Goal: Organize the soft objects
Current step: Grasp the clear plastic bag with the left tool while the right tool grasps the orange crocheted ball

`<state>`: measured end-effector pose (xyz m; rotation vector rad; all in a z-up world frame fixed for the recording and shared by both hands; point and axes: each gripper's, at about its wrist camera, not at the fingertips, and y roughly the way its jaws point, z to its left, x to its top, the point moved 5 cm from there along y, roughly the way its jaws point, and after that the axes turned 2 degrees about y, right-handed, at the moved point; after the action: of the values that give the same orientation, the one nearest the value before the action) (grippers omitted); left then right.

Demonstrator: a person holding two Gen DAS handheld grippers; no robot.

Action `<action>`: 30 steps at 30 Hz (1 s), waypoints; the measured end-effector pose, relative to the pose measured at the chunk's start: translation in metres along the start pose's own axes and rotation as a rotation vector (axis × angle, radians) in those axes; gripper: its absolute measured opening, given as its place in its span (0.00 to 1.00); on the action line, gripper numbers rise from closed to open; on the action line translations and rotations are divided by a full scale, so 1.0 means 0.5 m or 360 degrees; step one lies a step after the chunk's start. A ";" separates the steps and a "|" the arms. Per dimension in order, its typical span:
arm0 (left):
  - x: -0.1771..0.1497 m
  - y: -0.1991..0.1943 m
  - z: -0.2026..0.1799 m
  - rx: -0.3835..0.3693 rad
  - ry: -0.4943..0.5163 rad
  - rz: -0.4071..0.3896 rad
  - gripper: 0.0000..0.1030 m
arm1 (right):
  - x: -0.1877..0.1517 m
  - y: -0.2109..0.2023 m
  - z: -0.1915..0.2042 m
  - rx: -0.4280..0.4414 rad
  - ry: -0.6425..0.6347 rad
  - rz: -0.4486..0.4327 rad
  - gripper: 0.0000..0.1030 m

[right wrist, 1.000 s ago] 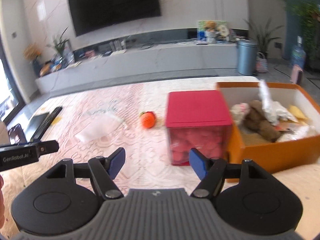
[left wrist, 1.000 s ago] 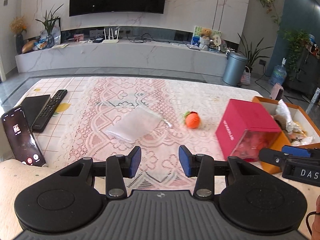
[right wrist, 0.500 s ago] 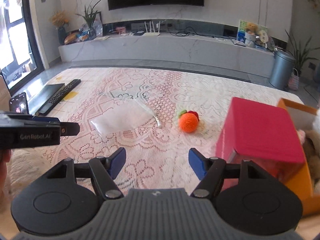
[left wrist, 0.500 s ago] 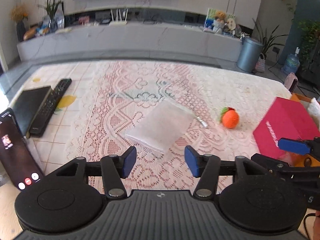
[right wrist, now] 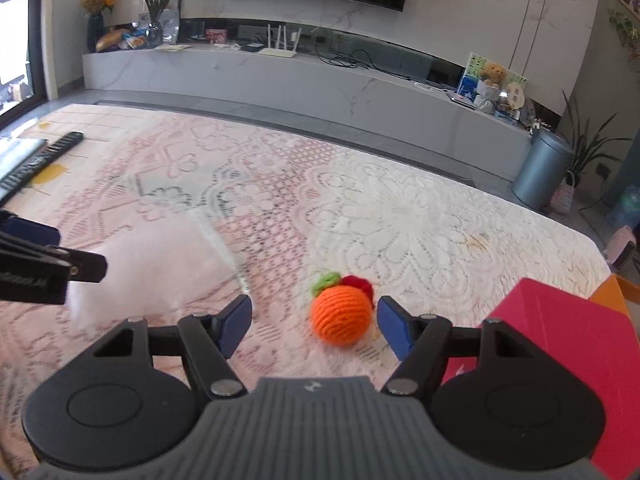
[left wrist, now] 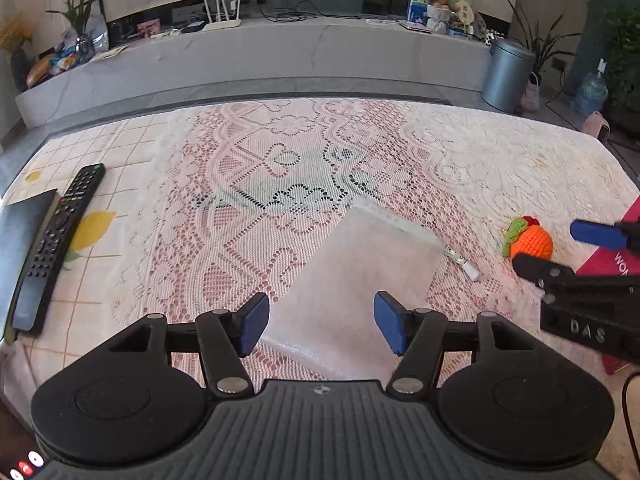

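Between your right gripper's [right wrist: 314, 326] wide-spread fingers, the crocheted orange [right wrist: 341, 314] is sitting unheld, while your left gripper [left wrist: 320, 326], equally wide, is hovering above the white pouch [left wrist: 360, 276], seemingly readying paired pickups.

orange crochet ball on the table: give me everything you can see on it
The orange crochet ball is a round knitted toy with a green leafy tuft and a red bit on its far side. It looks soft, like yarn, and rests on the lace tablecloth, touching nothing else. It sits between the white mesh pouch and the red box, just ahead of the open right hand-held gripper, nearer its right finger.
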<state>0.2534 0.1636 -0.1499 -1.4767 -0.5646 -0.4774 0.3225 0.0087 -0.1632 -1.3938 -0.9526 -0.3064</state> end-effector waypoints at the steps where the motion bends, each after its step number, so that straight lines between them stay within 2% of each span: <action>1: 0.000 0.008 0.002 -0.0014 0.0000 0.0006 0.70 | 0.001 0.012 -0.001 -0.0015 -0.0009 0.0003 0.67; 3: -0.003 0.021 0.004 -0.0045 0.0006 0.0031 0.70 | 0.000 0.034 -0.007 -0.0046 -0.0022 0.0025 0.66; 8: -0.009 0.035 0.014 -0.0093 -0.0025 0.0051 0.75 | -0.009 0.079 -0.020 -0.0065 0.0023 0.0104 0.54; 10: -0.010 0.040 0.019 -0.0084 -0.0037 0.0063 0.75 | -0.013 0.087 -0.024 -0.0048 0.0051 0.0125 0.41; 14: -0.014 0.052 0.025 -0.0067 -0.0054 0.0096 0.75 | -0.011 0.067 -0.015 0.0014 0.0085 0.0094 0.40; 18: -0.017 0.057 0.019 -0.0047 -0.0016 0.0094 0.76 | -0.009 0.039 0.025 0.0278 0.0154 0.0070 0.40; 22: -0.018 0.060 0.015 -0.0049 0.0007 0.0082 0.77 | -0.020 0.032 0.076 0.0348 0.0045 0.0050 0.40; 25: -0.019 0.062 0.010 -0.0056 0.0032 0.0070 0.69 | -0.029 0.036 0.085 0.0355 0.0030 0.0069 0.40; 26: -0.019 0.061 0.008 -0.0060 0.0041 0.0060 0.63 | -0.029 0.035 0.086 0.0354 0.0028 0.0065 0.40; 27: -0.019 0.059 0.006 -0.0072 0.0049 0.0047 0.50 | -0.029 0.034 0.084 0.0355 0.0030 0.0067 0.40; 29: -0.018 0.057 0.001 -0.0083 0.0066 0.0032 0.32 | -0.030 0.035 0.083 0.0360 0.0031 0.0070 0.40; 30: -0.018 0.057 -0.001 -0.0093 0.0074 0.0029 0.27 | -0.030 0.035 0.082 0.0362 0.0029 0.0071 0.40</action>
<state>0.2642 0.1639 -0.1776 -1.5216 -0.5037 -0.5163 0.3099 0.0450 -0.1903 -1.2006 -0.9102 -0.1710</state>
